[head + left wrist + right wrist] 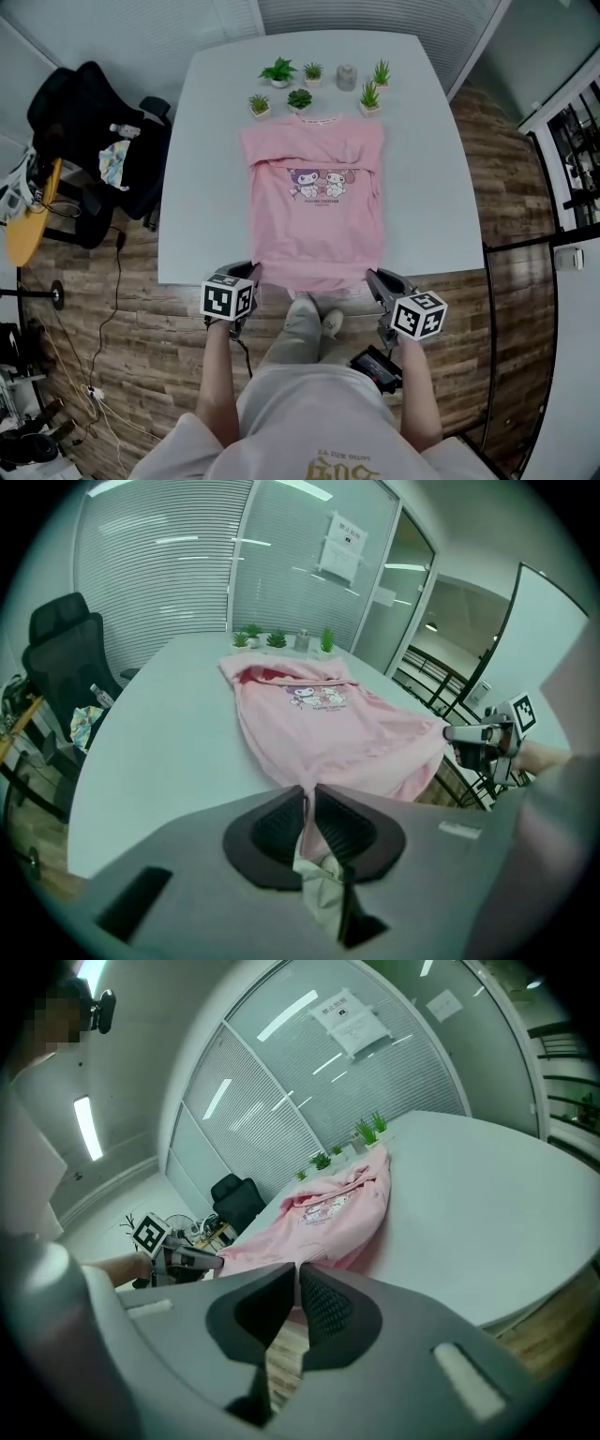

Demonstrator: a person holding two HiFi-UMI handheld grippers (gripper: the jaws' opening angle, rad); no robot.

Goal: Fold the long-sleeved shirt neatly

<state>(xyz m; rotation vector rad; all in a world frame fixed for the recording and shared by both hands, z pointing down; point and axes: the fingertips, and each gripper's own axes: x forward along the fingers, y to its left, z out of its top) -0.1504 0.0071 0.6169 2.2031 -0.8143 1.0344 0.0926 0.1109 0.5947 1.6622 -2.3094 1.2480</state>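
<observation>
In the head view, the pink long-sleeved shirt [314,197] lies flat on the white counter [206,187]. Both sleeves are folded in across the chest, and the collar points toward small potted plants [299,98] at the far edge. The hem reaches the near edge. The left gripper [255,272] sits at the hem's near-left corner and the right gripper [372,275] at its near-right corner. A black office chair [84,122] stands on the wood floor to the left.

In the left gripper view, the 2 jaws of the left gripper [309,803] are closed on a pinch of pink fabric, which runs up from between them into the shirt [328,724]. The hem is lifted off the counter [159,752] and stretches across to the right gripper [450,731], whose tip meets the opposite corner.

In the right gripper view, the jaws of the right gripper [298,1288] are pressed nearly together, with a sliver of pink cloth in the slit between them. The shirt [328,1213] spreads away beyond them over the counter [469,1213]. The left gripper [211,1260] holds the other corner at the left.
</observation>
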